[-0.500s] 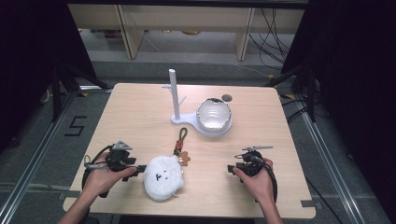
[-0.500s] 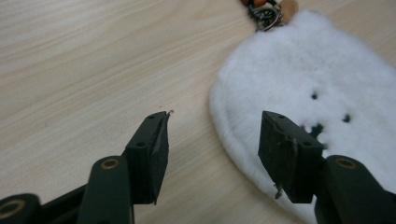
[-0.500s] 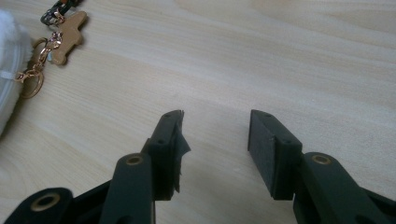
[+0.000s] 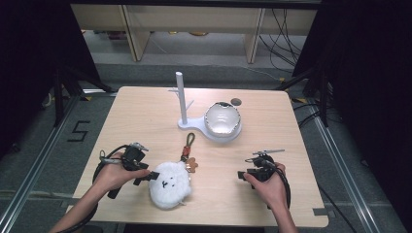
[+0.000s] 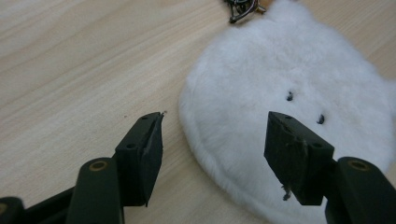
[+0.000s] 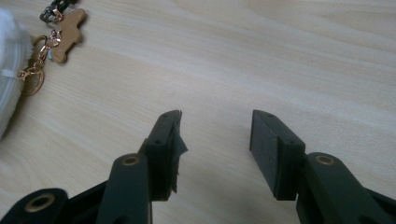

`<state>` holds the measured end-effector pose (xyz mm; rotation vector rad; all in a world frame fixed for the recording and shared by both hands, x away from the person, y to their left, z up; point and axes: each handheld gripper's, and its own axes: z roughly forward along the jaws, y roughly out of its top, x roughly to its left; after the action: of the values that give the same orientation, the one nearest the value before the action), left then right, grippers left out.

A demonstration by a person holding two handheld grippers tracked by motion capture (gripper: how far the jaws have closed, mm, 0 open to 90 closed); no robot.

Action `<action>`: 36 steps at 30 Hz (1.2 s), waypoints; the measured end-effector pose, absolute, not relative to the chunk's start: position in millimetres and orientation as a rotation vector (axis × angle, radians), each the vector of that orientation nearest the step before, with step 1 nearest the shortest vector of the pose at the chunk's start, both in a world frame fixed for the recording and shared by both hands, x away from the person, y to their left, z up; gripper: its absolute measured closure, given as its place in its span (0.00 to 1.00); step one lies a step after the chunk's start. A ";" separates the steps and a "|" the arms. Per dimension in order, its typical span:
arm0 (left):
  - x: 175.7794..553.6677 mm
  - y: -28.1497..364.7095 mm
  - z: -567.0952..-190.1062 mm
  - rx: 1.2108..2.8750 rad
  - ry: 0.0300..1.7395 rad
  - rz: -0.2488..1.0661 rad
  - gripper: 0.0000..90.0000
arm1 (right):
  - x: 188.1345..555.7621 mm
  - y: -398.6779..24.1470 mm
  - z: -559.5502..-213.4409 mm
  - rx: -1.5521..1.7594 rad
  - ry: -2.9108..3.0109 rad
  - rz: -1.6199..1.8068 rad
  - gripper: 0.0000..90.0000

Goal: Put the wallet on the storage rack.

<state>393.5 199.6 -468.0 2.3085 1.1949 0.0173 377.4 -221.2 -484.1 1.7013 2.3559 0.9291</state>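
Both forearms reach in low over the worktop (image 4: 145,121), the left gripper (image 4: 151,175) and right gripper (image 4: 241,174) each hand-held with fingers (image 5: 140,154) spread apart, gripping nothing.

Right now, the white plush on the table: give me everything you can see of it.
The white plush is a round, fluffy face with small ear bumps and tiny dark stitched eyes, fur-like in look. It lies flat, face up, on the wooden table near the person's edge. A dark cord loop, gold clasps and a tan wooden charm hang off its top. The left gripper, jaws open, straddles its edge; contact is unclear.
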 end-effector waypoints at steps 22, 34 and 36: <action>403.9 184.0 -487.3 2.350 1.233 -0.099 0.49 | 377.6 -202.1 -477.6 1.688 2.392 0.917 0.59; 397.0 186.5 -486.8 2.349 1.180 -0.019 0.72 | 380.0 -202.4 -479.0 1.635 2.416 0.922 0.59; 394.3 185.7 -486.0 2.326 1.162 0.006 0.81 | 379.4 -200.1 -479.2 1.649 2.398 0.953 0.59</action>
<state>394.3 185.7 -486.0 2.3257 1.1622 0.0058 379.4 -200.1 -479.2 1.6495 2.3983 0.9533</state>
